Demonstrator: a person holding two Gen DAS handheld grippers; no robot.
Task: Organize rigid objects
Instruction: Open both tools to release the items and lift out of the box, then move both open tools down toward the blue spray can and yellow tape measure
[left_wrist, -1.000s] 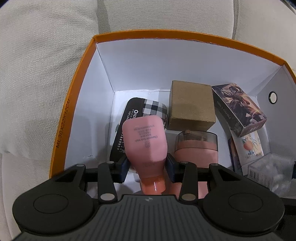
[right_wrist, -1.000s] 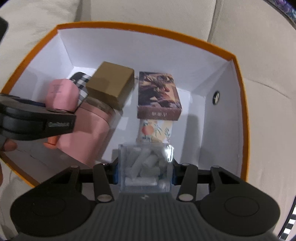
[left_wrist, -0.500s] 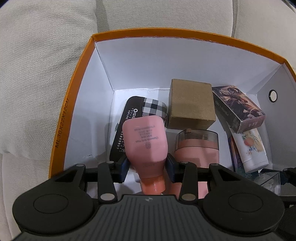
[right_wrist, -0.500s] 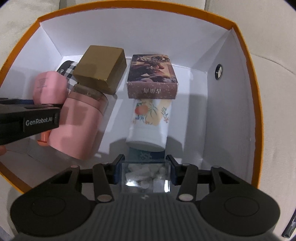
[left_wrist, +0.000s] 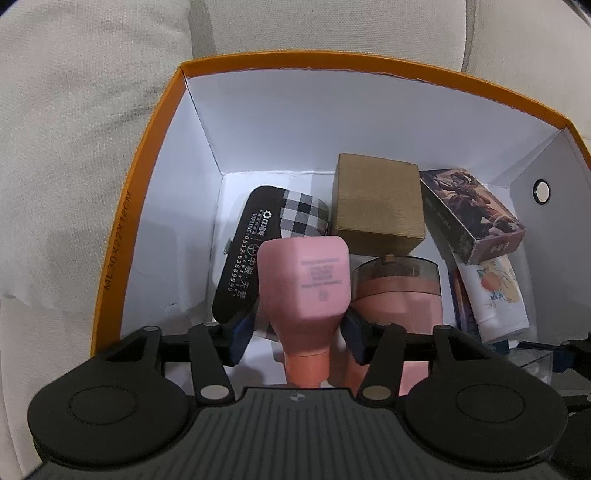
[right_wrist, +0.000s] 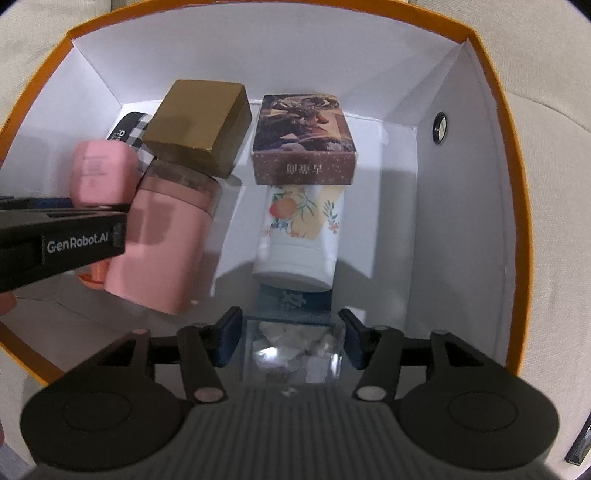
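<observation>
An orange-rimmed white box (left_wrist: 147, 192) (right_wrist: 509, 206) holds a gold box (left_wrist: 376, 203) (right_wrist: 199, 125), a picture box (left_wrist: 469, 214) (right_wrist: 303, 144), a pink jar (left_wrist: 399, 295) (right_wrist: 162, 243), a floral white tube (left_wrist: 498, 299) (right_wrist: 299, 236) and a black checked case (left_wrist: 266, 236). My left gripper (left_wrist: 297, 328) has spread its jaws; the pink bottle (left_wrist: 306, 280) (right_wrist: 99, 173) stands between them with gaps. My right gripper (right_wrist: 291, 339) has parted jaws beside the clear box of white pieces (right_wrist: 291, 350) low in the box.
Beige sofa cushions (left_wrist: 74, 129) (right_wrist: 554, 147) surround the box. A dark blue item (right_wrist: 295, 299) lies under the floral tube. The left gripper's body (right_wrist: 55, 240) reaches in at the left of the right wrist view.
Both grippers' jaws have opened off their items. The right gripper has lowered the clear box deep into the orange box. The left gripper has pulled back a little.
</observation>
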